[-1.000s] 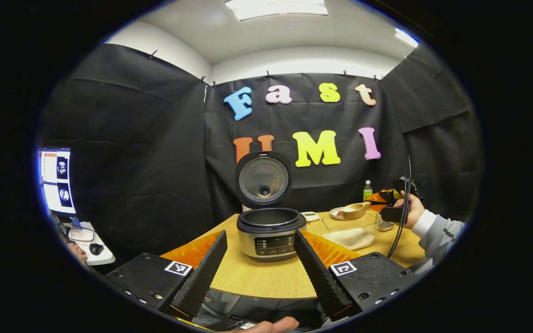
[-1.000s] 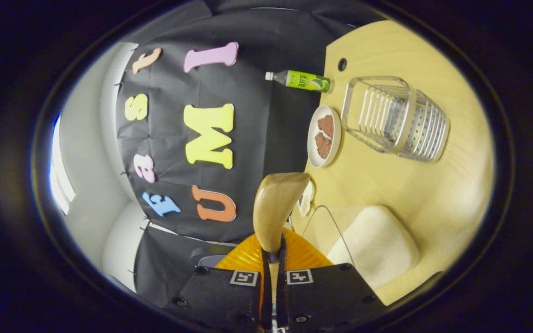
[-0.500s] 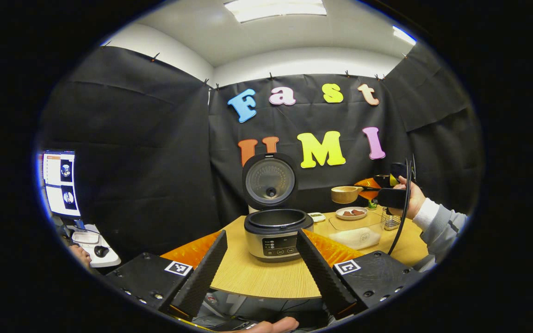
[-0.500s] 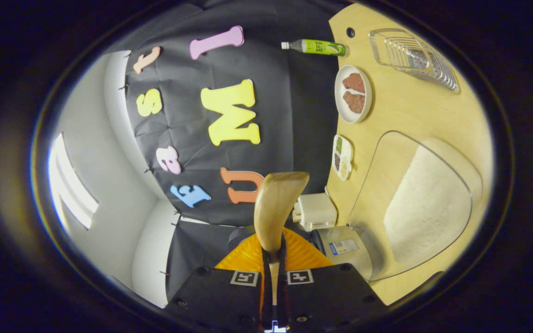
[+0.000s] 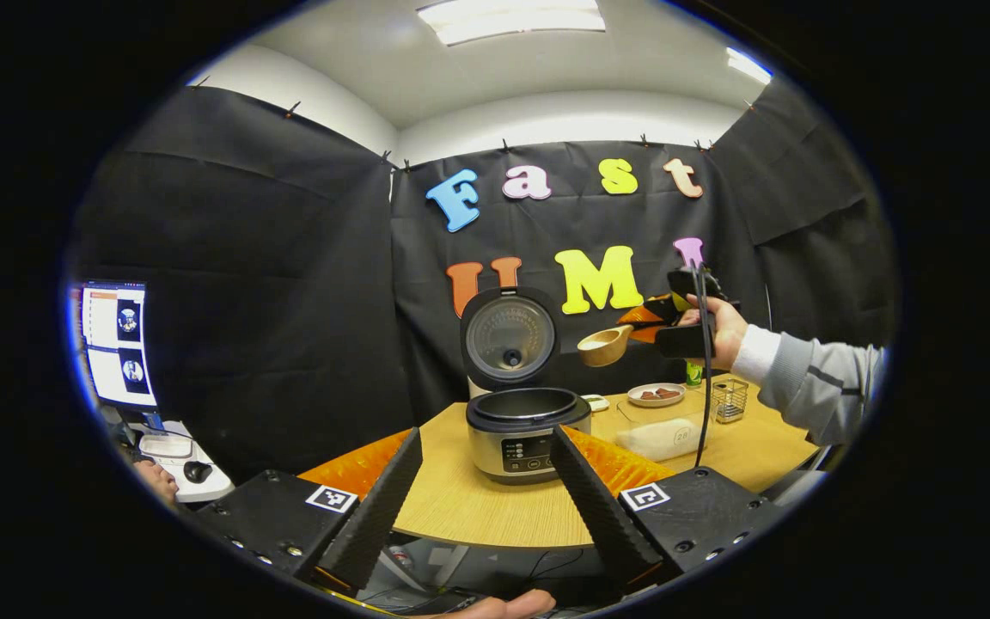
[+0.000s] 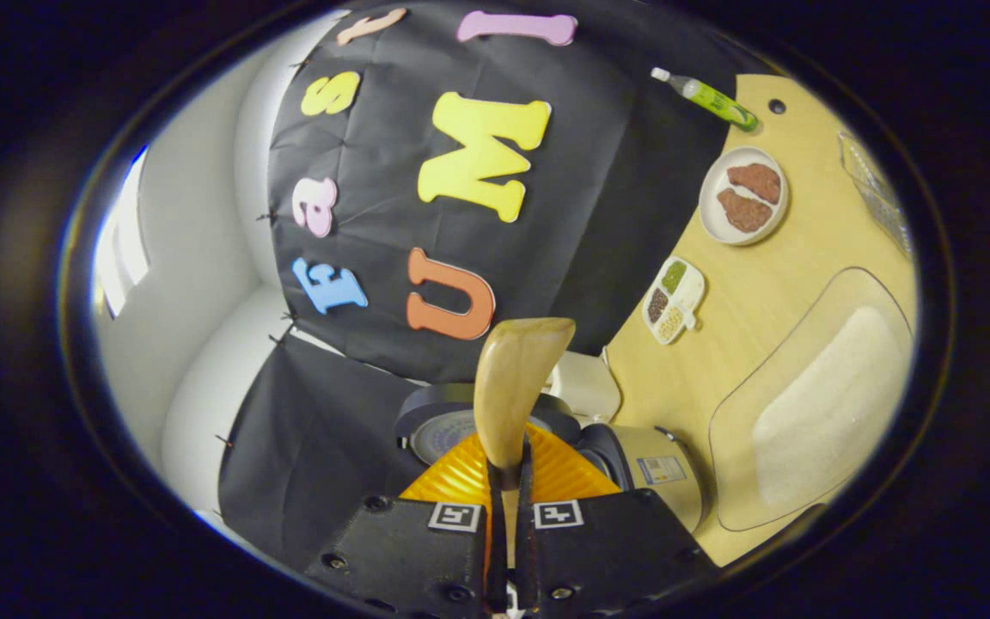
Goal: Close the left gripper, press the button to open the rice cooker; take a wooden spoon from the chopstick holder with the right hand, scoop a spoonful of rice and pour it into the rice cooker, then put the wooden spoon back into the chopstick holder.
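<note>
Rice cooker (image 5: 528,432) sits open near the front edge of the one wooden table (image 5: 495,516), lid up. Left gripper (image 5: 485,490) is spread wide just off that edge, holding nothing. Further back there's one clear rice tub (image 5: 660,437), one small plate (image 5: 656,395), one wire chopstick holder (image 5: 728,400) and one green bottle (image 6: 706,93) by the far edge. Right gripper (image 6: 508,481) is clamped on the wooden spoon (image 6: 510,387), held in the air above the table just right of the cooker's lid. Black cloth walls, ceiling lights, one monitor (image 5: 115,344) at left.
</note>
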`<state>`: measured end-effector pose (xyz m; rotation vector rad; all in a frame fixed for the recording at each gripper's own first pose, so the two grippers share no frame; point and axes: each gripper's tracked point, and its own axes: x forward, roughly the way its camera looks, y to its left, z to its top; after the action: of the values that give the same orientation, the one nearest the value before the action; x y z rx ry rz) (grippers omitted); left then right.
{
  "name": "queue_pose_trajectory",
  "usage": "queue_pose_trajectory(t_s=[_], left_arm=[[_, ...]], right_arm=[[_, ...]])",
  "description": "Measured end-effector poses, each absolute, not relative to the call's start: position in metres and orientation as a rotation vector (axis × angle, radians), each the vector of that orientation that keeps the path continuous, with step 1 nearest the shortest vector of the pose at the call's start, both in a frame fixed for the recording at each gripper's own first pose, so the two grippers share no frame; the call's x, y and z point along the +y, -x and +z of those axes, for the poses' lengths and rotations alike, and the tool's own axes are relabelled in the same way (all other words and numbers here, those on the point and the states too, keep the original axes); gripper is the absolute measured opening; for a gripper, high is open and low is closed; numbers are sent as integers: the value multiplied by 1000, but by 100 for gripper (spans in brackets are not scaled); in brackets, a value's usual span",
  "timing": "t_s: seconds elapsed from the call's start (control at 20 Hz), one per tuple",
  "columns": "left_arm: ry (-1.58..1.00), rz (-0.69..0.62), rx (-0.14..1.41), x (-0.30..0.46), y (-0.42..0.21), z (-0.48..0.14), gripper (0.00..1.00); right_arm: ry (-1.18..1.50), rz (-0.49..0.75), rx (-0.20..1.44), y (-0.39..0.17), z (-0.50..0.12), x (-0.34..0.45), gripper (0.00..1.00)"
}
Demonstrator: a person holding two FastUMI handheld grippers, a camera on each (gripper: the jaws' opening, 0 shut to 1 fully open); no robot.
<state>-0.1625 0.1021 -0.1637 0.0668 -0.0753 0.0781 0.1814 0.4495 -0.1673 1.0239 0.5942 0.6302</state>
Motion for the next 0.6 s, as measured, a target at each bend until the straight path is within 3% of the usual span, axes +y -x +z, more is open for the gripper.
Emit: queue_pose_trajectory(t_s=[0.6], left_arm=[[-24,56,-74,97,162,-178,96]], right_arm=[[-364,652,373,-184,-154,543,9]])
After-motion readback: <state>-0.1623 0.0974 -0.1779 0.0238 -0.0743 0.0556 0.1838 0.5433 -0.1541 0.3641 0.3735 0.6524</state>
